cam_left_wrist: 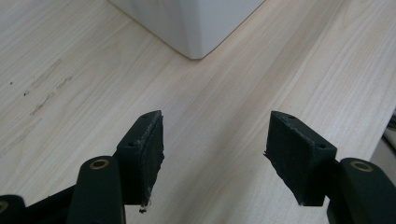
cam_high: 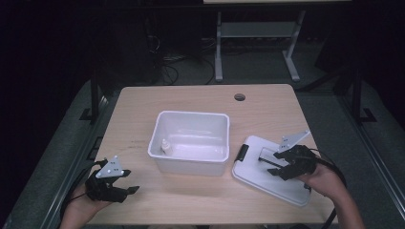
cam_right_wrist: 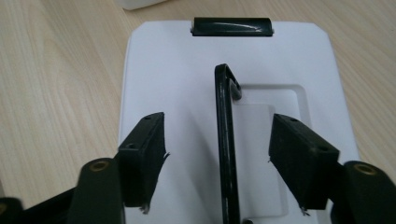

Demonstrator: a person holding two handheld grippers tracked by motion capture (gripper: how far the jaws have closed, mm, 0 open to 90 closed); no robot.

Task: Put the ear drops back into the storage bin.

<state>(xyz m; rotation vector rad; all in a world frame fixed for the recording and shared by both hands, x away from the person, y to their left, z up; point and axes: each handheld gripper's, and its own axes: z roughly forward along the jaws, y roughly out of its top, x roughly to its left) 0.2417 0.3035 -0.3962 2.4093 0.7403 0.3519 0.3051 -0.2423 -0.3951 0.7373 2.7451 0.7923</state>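
Item 1, your right gripper [cam_high: 275,165], lower right of the high view: jaws apart, straddling the raised black handle [cam_right_wrist: 225,140] of the lid, one pad on each side, neither clearly touching it

Item 2, lid [cam_high: 258,179]: flat white rectangle with clipped corners, lying on the table [cam_high: 200,200] in the lower right of the high view, just beside the bin and apart from it. A shallow recessed panel sits at its centre, where the thin black handle stands up on edge. A black latch [cam_right_wrist: 232,26] is on the short edge at the top of the right gripper view. Long axis runs from the frame's lower right up towards the bin, latch end nearest the bin; the handle lies along that same axis

Item 3, your left gripper [cam_high: 132,183], lower left of the high view: jaws apart, nothing between them, over bare wood near the bin's corner [cam_left_wrist: 196,46]

Item 4, bin [cam_high: 165,162], frame centre: open white tub, a small white bottle [cam_high: 165,146] standing upright inside at its left wall
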